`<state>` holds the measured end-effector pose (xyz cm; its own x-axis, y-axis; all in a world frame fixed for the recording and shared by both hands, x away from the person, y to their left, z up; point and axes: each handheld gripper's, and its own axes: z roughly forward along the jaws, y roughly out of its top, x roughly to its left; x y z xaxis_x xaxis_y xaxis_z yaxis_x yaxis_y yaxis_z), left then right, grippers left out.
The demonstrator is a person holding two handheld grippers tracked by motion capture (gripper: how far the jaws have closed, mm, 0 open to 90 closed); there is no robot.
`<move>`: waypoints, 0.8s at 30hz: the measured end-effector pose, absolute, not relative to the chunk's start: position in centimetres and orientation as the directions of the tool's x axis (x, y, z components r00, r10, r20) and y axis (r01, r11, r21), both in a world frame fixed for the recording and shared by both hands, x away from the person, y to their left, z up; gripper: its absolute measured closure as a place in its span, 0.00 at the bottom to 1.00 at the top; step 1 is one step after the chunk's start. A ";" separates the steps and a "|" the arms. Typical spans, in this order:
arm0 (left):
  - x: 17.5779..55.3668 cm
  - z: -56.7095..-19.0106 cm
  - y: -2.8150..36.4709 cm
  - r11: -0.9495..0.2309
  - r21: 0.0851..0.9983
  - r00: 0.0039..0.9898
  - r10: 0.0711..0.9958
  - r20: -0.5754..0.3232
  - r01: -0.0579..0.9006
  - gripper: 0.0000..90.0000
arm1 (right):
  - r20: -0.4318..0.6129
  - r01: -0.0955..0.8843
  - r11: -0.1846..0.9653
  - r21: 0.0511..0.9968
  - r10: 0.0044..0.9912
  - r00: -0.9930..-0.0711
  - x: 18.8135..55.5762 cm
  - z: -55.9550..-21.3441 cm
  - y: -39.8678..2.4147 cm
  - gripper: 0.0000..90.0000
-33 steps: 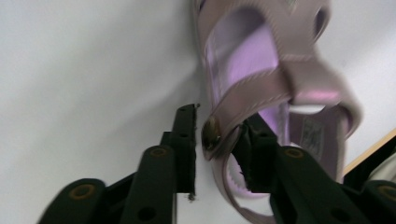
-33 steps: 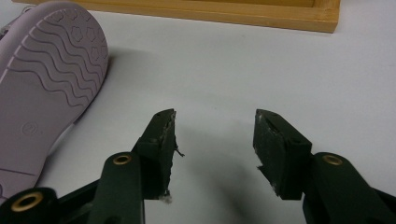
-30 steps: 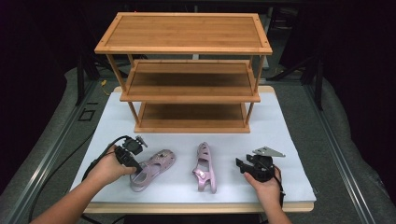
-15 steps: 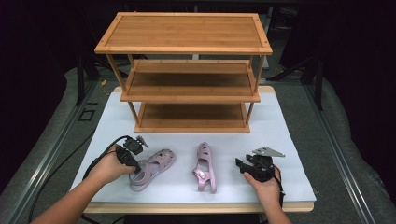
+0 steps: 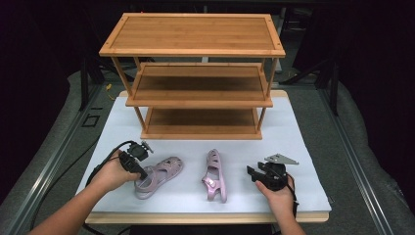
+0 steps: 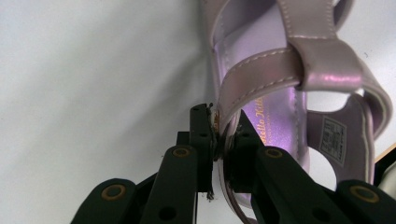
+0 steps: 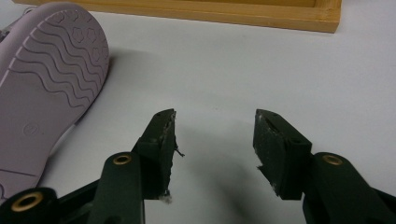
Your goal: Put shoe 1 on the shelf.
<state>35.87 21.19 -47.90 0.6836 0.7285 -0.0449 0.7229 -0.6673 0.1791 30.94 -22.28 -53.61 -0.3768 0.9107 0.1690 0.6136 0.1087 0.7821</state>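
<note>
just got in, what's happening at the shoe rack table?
A person holds a claw in each hand at a white table with a three-tier wooden rack, all shelves bare. The left claw is shut on the side edge of one pink sandal, which lies upright on the table. The right claw is open, resting beside the second sandal, which lies tipped on its side, sole toward that claw.

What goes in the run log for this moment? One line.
left gripper: shut on left sandal | right gripper: open, empty | right sandal: on its side | shelf: bare
</note>
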 end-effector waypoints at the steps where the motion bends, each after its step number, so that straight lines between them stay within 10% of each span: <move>1: 35.9 -47.8 21.3 -0.658 0.184 0.676 0.736 -0.049 0.730 0.92 | 0.170 0.613 0.108 0.782 0.910 -0.377 30.9 -53.6 -22.3 0.54; 24: 33.4 -44.8 25.3 -0.369 0.654 0.588 0.795 -0.146 0.661 0.92 | 0.180 0.614 0.097 0.783 0.910 -0.373 31.0 -53.6 -22.4 0.54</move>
<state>33.40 25.26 -44.82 0.5885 0.7952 -0.1463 0.6607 -0.3686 0.6539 30.98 -22.38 -53.65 -0.3726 0.9105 0.1795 0.6144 0.0971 0.7830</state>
